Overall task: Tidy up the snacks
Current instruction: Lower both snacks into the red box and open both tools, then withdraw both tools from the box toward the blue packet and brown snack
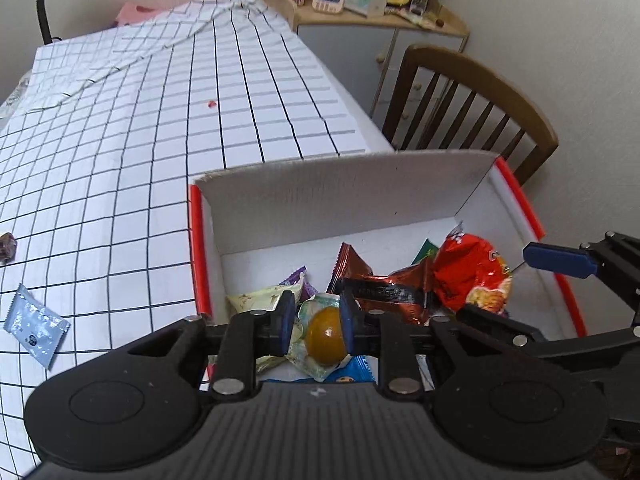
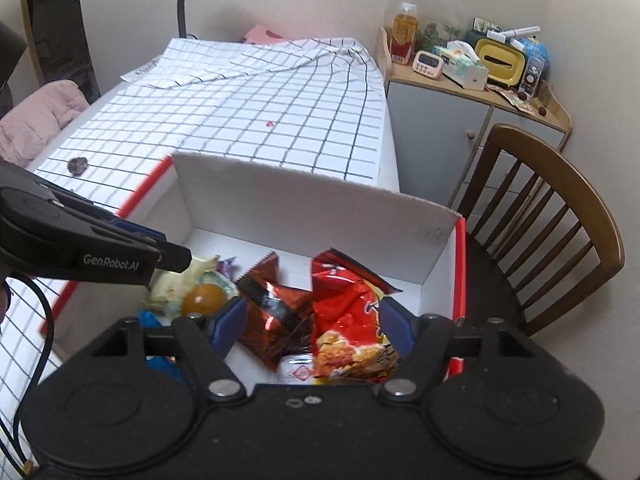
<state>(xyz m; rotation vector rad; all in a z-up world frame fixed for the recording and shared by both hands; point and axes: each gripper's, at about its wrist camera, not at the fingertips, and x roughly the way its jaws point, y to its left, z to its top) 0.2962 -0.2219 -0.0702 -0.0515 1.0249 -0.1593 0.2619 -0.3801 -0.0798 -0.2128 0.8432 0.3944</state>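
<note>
Between left tool (image 1: 314, 327) pads: jelly cup (image 1: 325, 335).

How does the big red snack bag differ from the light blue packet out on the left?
The red snack bag lies inside the box; the light blue packet lies outside it on the checked tablecloth. The red snack bag is larger and puffed; the light blue packet is small and flat. The red one leans against other snacks; the blue one lies alone. Both are wrapped snacks.

A home dining corner: checked tablecloth (image 2: 248, 104), wooden chair (image 2: 560, 216), and cluttered cabinet (image 2: 448, 120) beside plain walls.
</note>
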